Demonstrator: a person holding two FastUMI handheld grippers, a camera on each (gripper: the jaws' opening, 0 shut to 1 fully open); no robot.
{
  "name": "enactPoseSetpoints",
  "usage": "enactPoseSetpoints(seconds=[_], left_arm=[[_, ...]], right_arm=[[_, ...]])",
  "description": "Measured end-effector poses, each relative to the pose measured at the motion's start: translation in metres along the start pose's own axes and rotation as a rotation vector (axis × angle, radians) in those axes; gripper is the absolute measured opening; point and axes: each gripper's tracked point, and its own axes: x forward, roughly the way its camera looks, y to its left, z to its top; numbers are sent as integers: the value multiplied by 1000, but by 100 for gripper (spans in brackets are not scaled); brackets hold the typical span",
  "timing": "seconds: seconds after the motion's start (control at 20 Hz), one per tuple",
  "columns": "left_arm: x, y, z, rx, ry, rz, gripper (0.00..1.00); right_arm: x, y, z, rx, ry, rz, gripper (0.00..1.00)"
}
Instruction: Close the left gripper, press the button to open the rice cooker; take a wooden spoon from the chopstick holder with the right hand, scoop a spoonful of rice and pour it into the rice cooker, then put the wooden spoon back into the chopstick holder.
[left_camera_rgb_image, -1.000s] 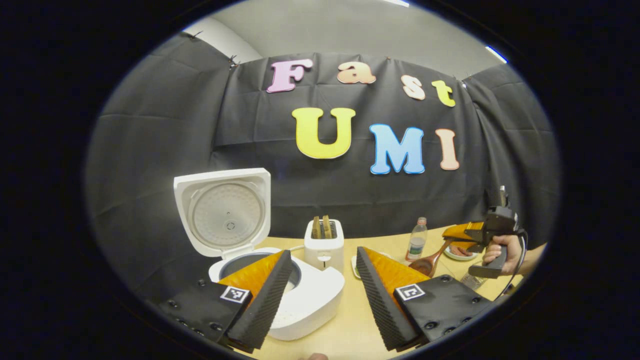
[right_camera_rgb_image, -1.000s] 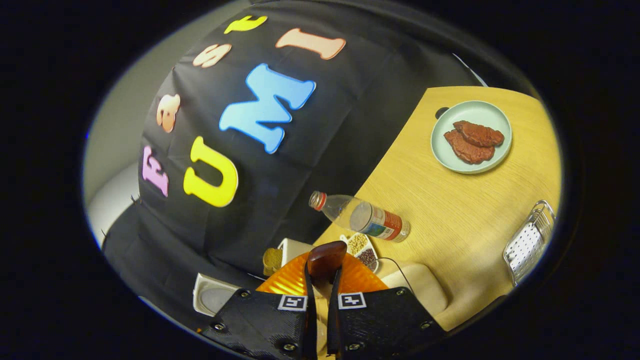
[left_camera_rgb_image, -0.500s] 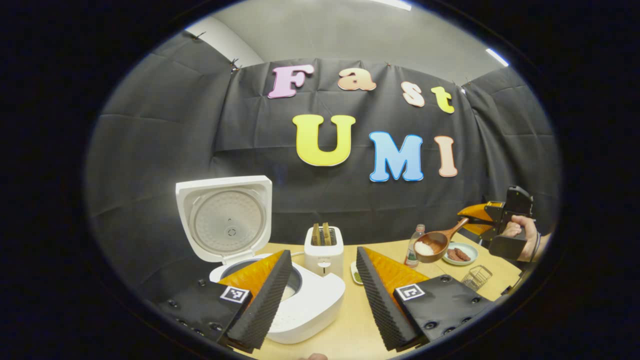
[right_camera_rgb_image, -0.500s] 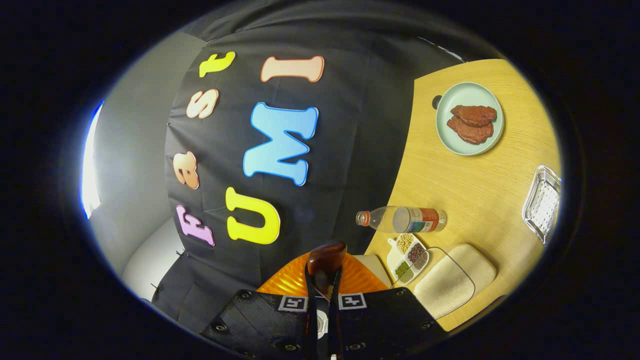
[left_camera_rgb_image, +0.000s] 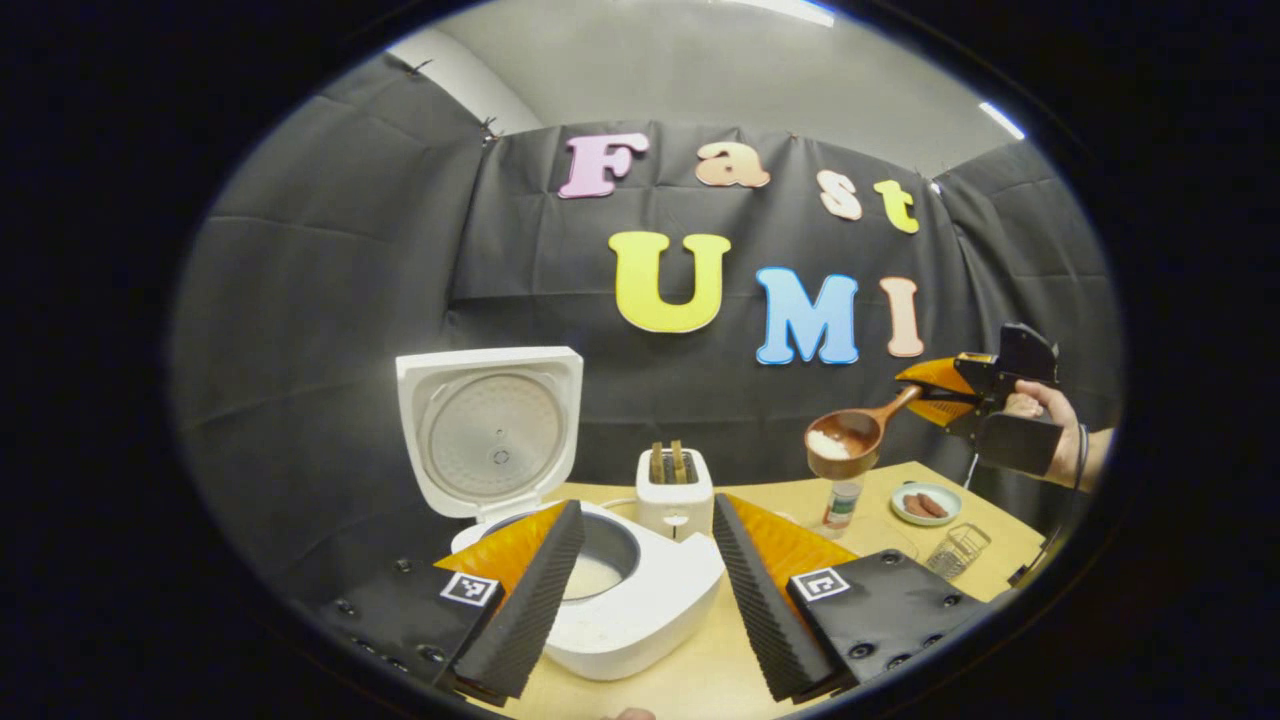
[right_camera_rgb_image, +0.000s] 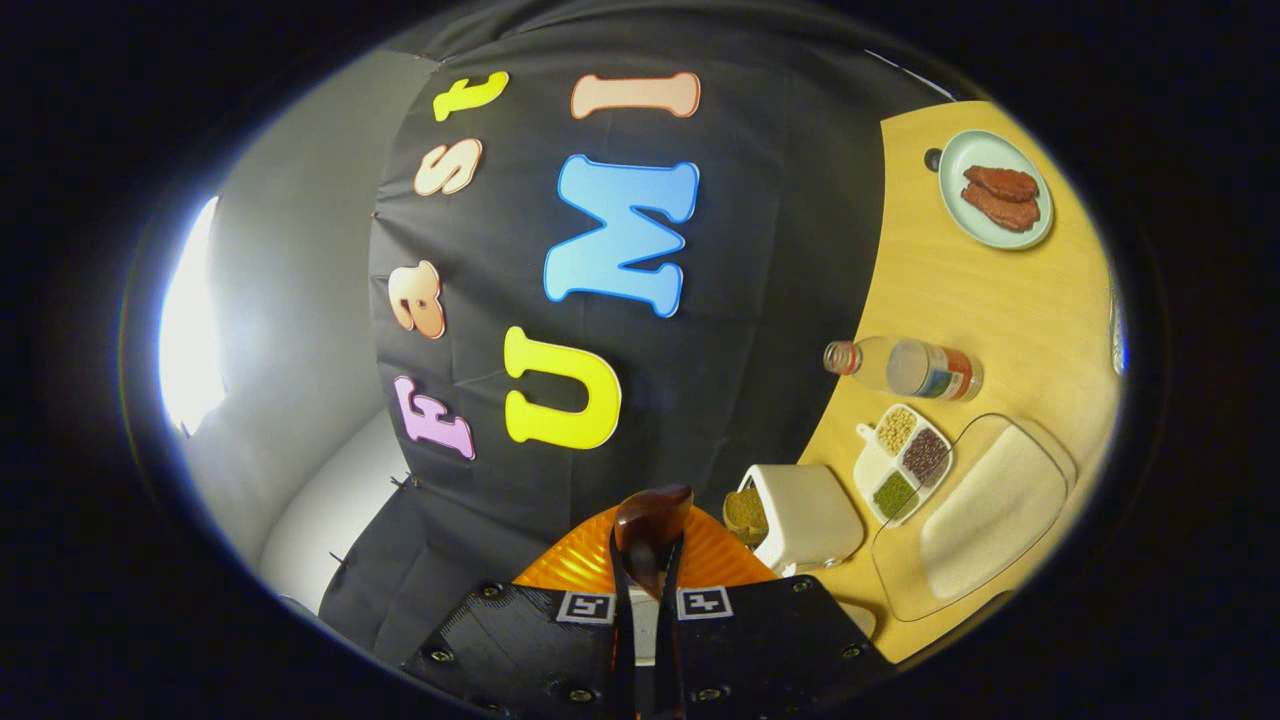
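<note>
Spoon's risen since before: our right gripper (left_camera_rgb_image: 915, 392) clenches the brown wooden spoon (left_camera_rgb_image: 850, 440), left gripper (left_camera_rgb_image: 640, 560) released, so we'd stay level to the white rice cooker (left_camera_rgb_image: 610, 600).

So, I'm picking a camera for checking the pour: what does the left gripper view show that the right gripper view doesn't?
Left gripper view: the open rice cooker with its lid up, the rice in the wooden spoon, and the hand holding the right gripper. Right gripper view: the spoon's handle end between its shut jaws, a divided dish of beans and a clear tray. Shared: toaster, bottle, plate of meat, table.
</note>
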Motion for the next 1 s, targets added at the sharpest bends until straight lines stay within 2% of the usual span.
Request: enactPoseSetpoints(seconds=[0.2,0.45,0.65,0.7,0.8,0.9,1.0], left_arm=[[-3,21,-5,-19,-1,21,88],[-9,39,-6,3,-13,28,88],[-13,49,-13,48,-7,31,88],[-14,51,-16,47,-4,32,91],[-15,58,-22,42,1,39,88],[-17,63,-25,37,9,52,91],[-19,67,-28,29,13,65,88]], right_arm=[[36,20,-41,38,66,43,8],[82,27,-96,-4,157,33,8],[119,19,-143,-131,244,-5,8],[127,17,-157,-160,268,-14,8],[143,10,-180,-213,308,-36,8],[156,2,-200,-311,345,-57,8],[170,-5,-221,-455,380,-68,8]])
